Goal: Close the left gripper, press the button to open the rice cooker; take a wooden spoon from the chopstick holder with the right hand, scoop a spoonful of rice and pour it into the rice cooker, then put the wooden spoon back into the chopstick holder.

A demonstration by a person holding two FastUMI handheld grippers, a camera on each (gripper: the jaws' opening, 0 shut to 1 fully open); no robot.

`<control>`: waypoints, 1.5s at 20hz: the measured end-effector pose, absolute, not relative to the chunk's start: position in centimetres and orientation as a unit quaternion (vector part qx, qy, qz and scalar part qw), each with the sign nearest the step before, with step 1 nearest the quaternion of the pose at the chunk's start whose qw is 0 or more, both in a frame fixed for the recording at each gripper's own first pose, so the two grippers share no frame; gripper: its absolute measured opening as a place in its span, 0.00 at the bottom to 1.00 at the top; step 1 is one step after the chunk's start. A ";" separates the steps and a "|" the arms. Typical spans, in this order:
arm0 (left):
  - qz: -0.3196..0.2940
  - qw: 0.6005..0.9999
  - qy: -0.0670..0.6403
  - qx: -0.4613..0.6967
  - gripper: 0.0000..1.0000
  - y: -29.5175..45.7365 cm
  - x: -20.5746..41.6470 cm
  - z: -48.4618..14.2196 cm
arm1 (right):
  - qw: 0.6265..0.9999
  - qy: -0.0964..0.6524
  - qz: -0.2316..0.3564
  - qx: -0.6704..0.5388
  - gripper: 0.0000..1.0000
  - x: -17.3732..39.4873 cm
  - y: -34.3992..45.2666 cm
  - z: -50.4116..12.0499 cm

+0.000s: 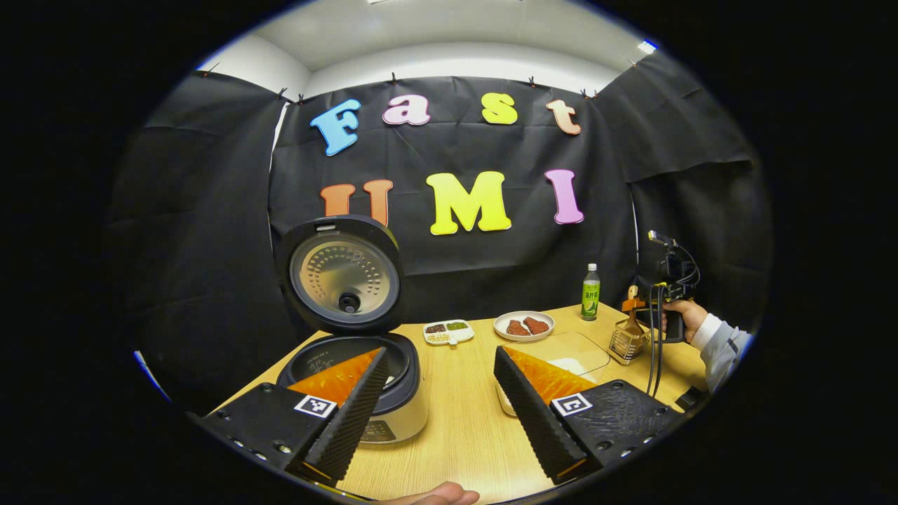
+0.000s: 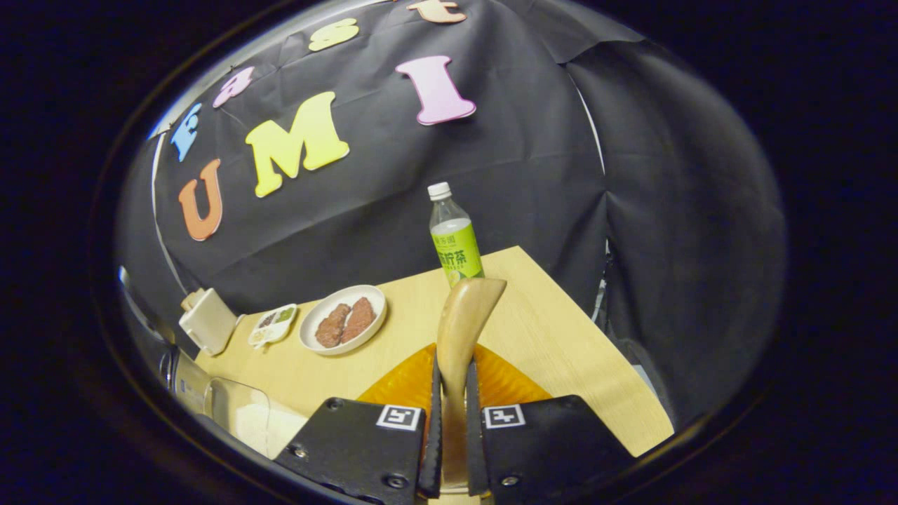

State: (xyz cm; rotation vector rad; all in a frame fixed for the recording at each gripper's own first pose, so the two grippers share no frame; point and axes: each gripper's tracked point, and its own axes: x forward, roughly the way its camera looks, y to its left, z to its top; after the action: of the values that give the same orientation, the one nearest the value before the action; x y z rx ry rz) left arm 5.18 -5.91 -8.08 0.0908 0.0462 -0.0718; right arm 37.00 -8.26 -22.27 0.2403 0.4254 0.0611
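From the left gripper view we see the left tongs (image 1: pixel 438 407) spread wide above the wooden tabletop (image 1: pixel 463 421), pinching nothing, with the rice cooker (image 1: pixel 365 379) just beyond the left finger, its lid (image 1: pixel 342 275) standing open and upright and the dark inner pot exposed. That view also gives us the far side of the tabletop: the wire chopstick holder (image 1: pixel 626 341) near the right edge, with the right tongs (image 1: pixel 635 303) directly above it, gripped by a hand (image 1: pixel 684 317) in a light sleeve. Between cooker and holder lie a small divided dish (image 1: pixel 448 331), a plate of brown meat pieces (image 1: pixel 524 325), a green bottle (image 1: pixel 591 292) and a clear container (image 1: pixel 568 354) partly hidden behind our right finger. The right gripper view shows what the other cannot: the right tongs (image 2: pixel 450 421) are pressed together on the handle of the wooden spoon (image 2: pixel 459 337), which rises between the fingers with its rounded end tipped toward the bottle (image 2: pixel 454 238). The plate (image 2: pixel 344 320) and divided dish (image 2: pixel 273 324) sit to the left there, and the clear container holding white rice (image 2: pixel 242 414) shows at the lower left.
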 end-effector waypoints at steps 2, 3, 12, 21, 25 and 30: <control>-0.037 0.998 0.019 0.044 0.96 -6.0 4.7 -7.8 | 0.974 0.201 0.032 0.104 0.19 35.8 -8.1 -21.3; -0.039 0.998 0.018 0.045 0.96 -6.1 4.4 -7.8 | 0.976 0.196 0.032 0.091 0.19 35.2 -8.0 -21.0; -0.033 0.998 -0.003 0.044 0.96 -4.4 0.6 -6.0 | 0.989 0.136 0.009 0.054 0.11 31.4 -7.9 -16.7; -0.030 0.998 -0.009 0.047 0.96 -2.0 -2.3 -6.5 | 0.997 0.072 0.018 0.001 0.10 27.3 -2.5 -9.4; -0.022 0.999 -0.011 0.041 0.96 -0.2 -3.3 -6.4 | 0.997 0.063 0.034 -0.022 0.10 26.1 1.9 -8.4; 0.000 0.999 -0.009 0.044 0.96 1.9 -3.5 -7.1 | 0.996 0.055 0.062 -0.045 0.11 24.9 8.2 -7.9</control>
State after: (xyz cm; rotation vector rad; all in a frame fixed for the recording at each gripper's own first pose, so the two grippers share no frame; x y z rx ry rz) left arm -3.53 1.89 -7.08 0.0879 -0.0183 -0.0009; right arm 24.89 8.15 -7.89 -0.0900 0.1098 0.1247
